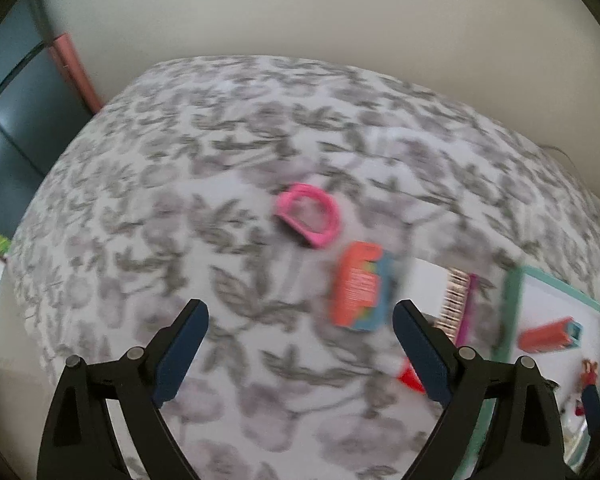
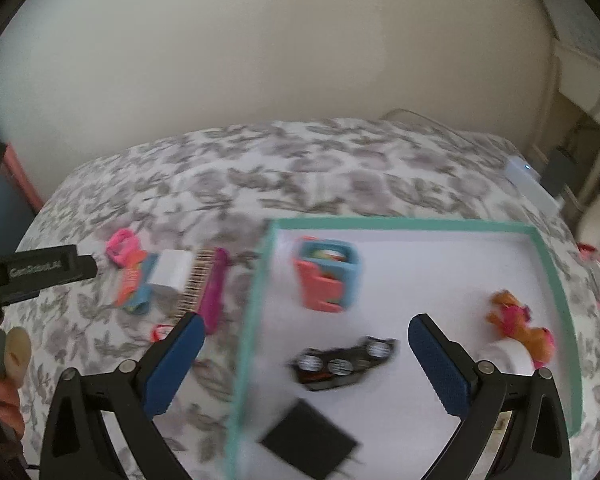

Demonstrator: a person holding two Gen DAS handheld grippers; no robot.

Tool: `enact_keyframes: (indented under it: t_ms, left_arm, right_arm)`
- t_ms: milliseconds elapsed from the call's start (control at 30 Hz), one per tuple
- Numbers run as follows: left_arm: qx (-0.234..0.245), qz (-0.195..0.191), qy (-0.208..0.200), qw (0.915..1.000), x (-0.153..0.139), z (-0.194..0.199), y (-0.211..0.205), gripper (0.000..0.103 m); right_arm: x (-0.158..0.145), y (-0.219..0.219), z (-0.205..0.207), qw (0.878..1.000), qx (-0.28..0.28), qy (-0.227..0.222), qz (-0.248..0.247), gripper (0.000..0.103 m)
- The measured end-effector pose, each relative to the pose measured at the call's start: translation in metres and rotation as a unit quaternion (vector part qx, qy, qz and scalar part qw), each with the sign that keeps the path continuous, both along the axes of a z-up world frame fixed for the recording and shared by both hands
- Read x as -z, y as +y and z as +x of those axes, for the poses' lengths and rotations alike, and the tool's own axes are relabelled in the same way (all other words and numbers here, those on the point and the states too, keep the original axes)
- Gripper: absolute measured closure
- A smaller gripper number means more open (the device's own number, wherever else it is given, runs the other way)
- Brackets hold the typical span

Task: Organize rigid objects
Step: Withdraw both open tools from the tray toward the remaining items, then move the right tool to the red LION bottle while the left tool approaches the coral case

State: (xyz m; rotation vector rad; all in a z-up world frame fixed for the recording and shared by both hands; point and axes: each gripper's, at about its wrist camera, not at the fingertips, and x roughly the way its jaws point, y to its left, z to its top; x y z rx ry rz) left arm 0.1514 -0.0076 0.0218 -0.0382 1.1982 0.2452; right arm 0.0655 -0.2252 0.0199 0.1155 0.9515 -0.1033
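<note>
Your left tongs (image 1: 300,344) are spread wide, gripping nothing, over the grey leaf-print bedspread (image 1: 220,160). Your right tongs (image 2: 306,354) are also released, above the shallow white tray with a teal rim (image 2: 556,280). Inside the tray: coral-and-blue box (image 2: 327,276), black battery pack (image 2: 342,364), black square adapter (image 2: 310,444), orange-pink toy pony (image 2: 516,320). Left of the tray on the bedspread: magenta comb (image 2: 214,288), white block (image 2: 170,270), flat orange-and-blue card pack (image 1: 358,286), pink plastic ring-shaped piece (image 1: 308,214).
</note>
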Motion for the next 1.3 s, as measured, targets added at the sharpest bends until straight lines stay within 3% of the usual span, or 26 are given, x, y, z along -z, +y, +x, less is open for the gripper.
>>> enact_keyframes:
  t_ms: [133, 200, 633, 1300]
  left_arm:
    - [-0.024, -0.001, -0.001, 0.9997, -0.001, 0.000, 0.025, 0.007]
    - [-0.033, -0.001, -0.001, 0.9994, 0.000, 0.001, 0.035, 0.000]
    - [-0.062, 0.041, 0.025, 0.9969, 0.020, 0.006, 0.063, 0.000]
    - [-0.077, 0.013, 0.045, 0.9959, 0.044, 0.012, 0.083, 0.000]
  right_arm:
    - [0.001, 0.025, 0.006, 1.000, -0.027, -0.003, 0.003, 0.000]
    - [0.003, 0.036, 0.009, 0.999, -0.036, 0.003, 0.004, 0.000]
    - [0.029, 0.088, 0.026, 0.997, -0.061, 0.040, 0.022, 0.000]
    - [0.074, 0.111, 0.042, 0.996, -0.033, 0.084, -0.002, 0.000]
